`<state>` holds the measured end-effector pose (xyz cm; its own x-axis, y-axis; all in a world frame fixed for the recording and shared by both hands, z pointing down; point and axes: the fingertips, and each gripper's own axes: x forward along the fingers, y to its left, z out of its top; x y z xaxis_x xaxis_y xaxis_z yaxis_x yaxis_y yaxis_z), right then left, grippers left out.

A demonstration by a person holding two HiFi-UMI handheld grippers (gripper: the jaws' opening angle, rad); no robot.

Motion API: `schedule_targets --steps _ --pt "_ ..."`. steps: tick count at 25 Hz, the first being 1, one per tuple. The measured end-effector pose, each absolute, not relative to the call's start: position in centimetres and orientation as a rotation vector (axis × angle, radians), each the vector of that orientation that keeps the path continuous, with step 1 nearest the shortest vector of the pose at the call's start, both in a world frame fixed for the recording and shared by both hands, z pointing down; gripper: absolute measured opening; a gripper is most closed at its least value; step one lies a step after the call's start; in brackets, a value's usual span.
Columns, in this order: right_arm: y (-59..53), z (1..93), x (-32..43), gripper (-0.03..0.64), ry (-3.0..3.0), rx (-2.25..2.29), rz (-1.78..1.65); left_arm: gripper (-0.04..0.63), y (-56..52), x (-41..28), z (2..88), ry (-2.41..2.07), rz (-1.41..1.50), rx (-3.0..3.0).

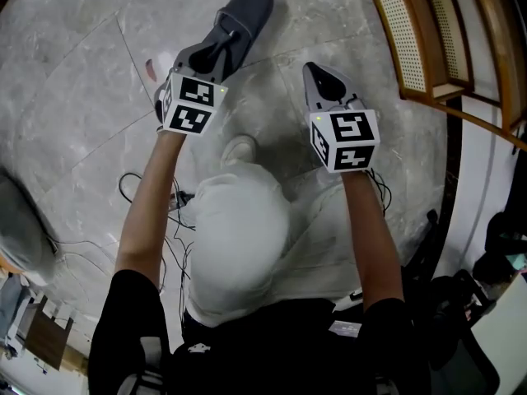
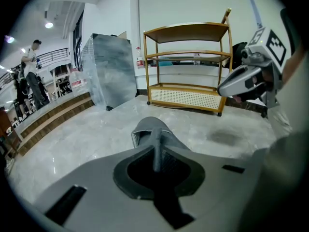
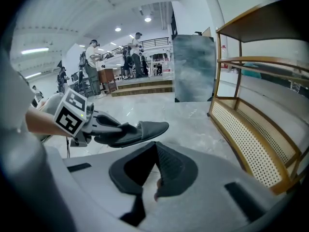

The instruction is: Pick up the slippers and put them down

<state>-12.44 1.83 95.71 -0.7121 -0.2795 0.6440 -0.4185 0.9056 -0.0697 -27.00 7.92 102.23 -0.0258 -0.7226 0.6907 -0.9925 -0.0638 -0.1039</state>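
One dark grey slipper [image 1: 249, 8] hangs above the marble floor, toe pointing away from me. My left gripper [image 1: 227, 39] is shut on the edge of its strap; in the left gripper view the strap [image 2: 155, 146] stands pinched between the jaws, with the slipper [image 2: 150, 128] beyond. In the right gripper view the same slipper [image 3: 142, 129] hangs level from the left gripper [image 3: 115, 128]. My right gripper [image 1: 316, 72] is to the right of the slipper, apart from it, its jaws together on nothing [image 3: 156, 148]. I see no second slipper.
A wooden rack with cane panels [image 1: 414, 44] stands at the right, close to the right gripper, and also shows in the side views [image 2: 188, 64] [image 3: 256, 124]. My shoe [image 1: 239, 148] and some cables [image 1: 169, 208] are on the floor below. A grey block [image 2: 108, 69] and several people stand farther off.
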Motion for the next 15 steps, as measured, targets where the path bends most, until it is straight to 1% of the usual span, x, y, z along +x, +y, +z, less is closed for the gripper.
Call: schedule_targets --steps 8,15 --pt "2.0 97.5 -12.1 -0.002 -2.419 0.513 0.292 0.025 8.9 -26.7 105.2 -1.766 0.893 1.817" --pt "1.0 99.2 -11.8 -0.002 -2.402 0.552 0.293 0.025 10.0 -25.5 109.6 -1.701 0.943 1.804"
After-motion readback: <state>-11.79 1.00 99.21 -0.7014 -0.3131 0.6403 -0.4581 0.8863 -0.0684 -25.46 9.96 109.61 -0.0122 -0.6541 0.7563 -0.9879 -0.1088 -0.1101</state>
